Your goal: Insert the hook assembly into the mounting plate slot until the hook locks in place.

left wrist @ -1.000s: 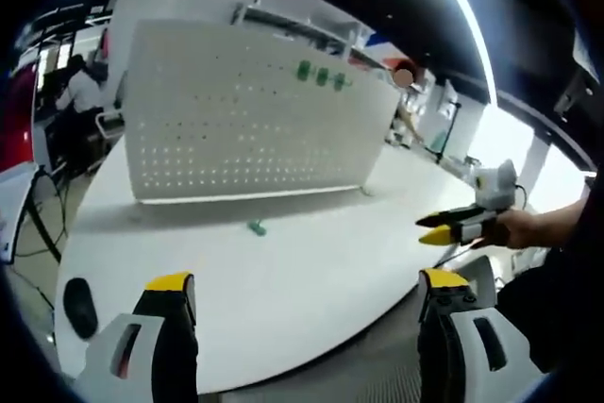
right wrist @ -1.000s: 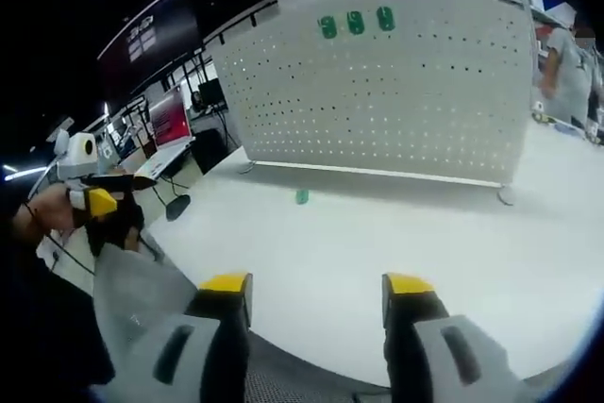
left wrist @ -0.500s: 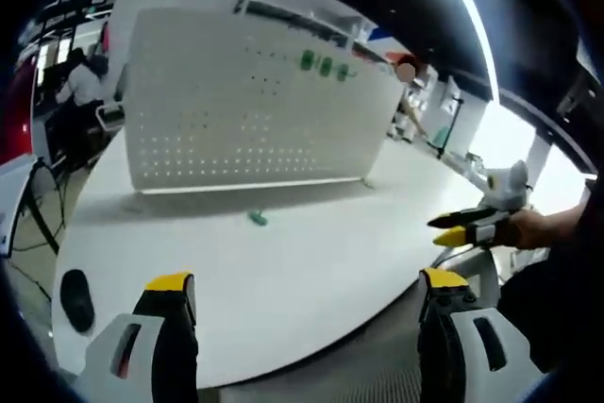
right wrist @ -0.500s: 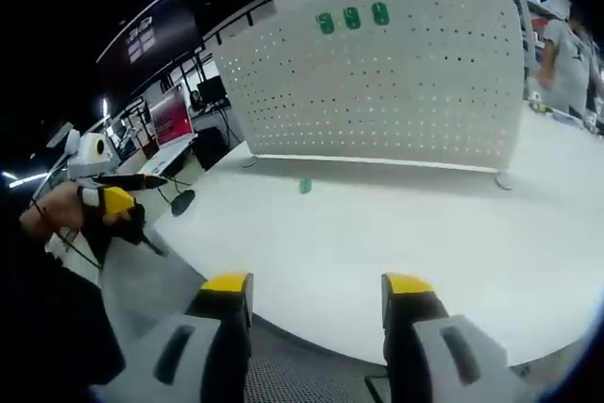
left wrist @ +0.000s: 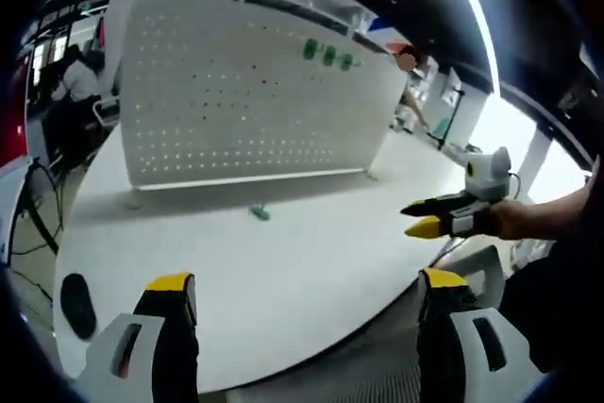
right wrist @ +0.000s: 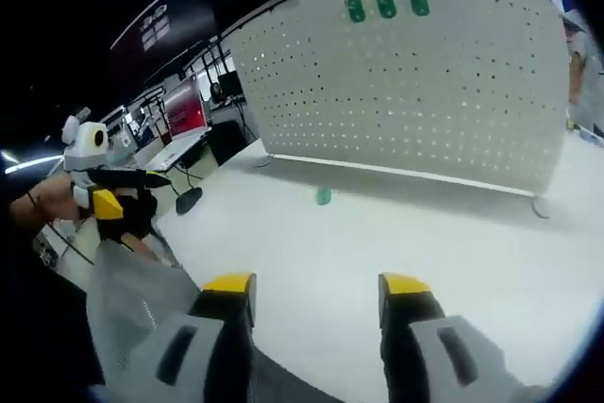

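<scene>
A white pegboard mounting plate (left wrist: 255, 92) stands upright on the round white table (left wrist: 283, 271). Three green hooks (left wrist: 327, 54) sit in its upper right holes. One loose green hook assembly (left wrist: 260, 213) lies on the table just in front of the plate. My left gripper (left wrist: 307, 290) is open and empty, low at the table's near edge. My right gripper (left wrist: 436, 217) enters from the right, held by a hand above the table edge. In the right gripper view, the plate (right wrist: 425, 92), the mounted hooks (right wrist: 387, 5) and the loose hook (right wrist: 324, 196) lie ahead of my open, empty right gripper (right wrist: 316, 288). My left gripper (right wrist: 113, 191) shows at the left.
A dark oval object (left wrist: 77, 304) lies at the table's left edge, also visible as a dark object (right wrist: 187, 200) in the right gripper view. A person (left wrist: 80, 77) sits behind the table. Desks and red screens (right wrist: 184, 110) stand beyond. The plate's feet rest on the table.
Both cameras have shifted slightly. In the left gripper view my right gripper has come further in over the table edge. The loose hook lies where it was; both grippers stay open.
</scene>
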A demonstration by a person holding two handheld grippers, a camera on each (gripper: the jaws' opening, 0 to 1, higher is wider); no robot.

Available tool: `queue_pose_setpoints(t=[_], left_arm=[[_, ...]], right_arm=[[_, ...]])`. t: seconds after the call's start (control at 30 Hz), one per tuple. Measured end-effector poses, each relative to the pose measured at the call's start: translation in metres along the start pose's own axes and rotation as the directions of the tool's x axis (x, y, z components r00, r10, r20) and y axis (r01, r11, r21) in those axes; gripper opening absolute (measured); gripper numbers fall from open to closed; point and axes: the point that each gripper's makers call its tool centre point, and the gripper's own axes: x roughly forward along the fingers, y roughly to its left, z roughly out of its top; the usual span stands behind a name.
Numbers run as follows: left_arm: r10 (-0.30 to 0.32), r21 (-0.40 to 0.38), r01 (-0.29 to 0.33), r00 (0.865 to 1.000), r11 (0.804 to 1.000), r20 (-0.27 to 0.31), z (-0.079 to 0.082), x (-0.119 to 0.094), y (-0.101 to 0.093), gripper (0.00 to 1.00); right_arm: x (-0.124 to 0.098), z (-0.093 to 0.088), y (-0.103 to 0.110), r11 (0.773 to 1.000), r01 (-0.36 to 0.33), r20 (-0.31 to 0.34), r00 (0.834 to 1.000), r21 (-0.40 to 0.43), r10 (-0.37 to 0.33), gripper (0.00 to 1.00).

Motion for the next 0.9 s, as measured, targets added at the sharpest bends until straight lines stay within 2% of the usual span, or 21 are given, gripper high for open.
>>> queue_pose_setpoints(t=[0.13, 0.4, 0.77, 0.9], left_arm=[[0.000, -0.004, 0.000, 1.000, 1.000, -0.003, 0.002, 0.004, 0.003, 0.99], [0.005, -0.019, -0.005, 1.000, 1.000, -0.009, 0.003, 0.006, 0.010, 0.98], [0.018, -0.044, -0.019, 0.999, 0.999, -0.026, 0.000, 0.008, 0.023, 0.98], [0.024, -0.056, -0.025, 0.999, 0.998, -0.028, 0.000, 0.009, 0.028, 0.98]], right_arm=[[0.032, 0.009, 0.007, 0.999, -0.039, -0.004, 0.999, -0.028, 0.039, 0.46], [0.095, 0.027, 0.014, 0.996, -0.081, -0.013, 0.997, -0.023, 0.081, 0.44], [0.156, 0.049, 0.023, 0.992, -0.125, -0.029, 0.992, -0.024, 0.125, 0.41], [0.178, 0.053, 0.021, 0.992, -0.129, -0.042, 0.991, 0.012, 0.129, 0.40]])
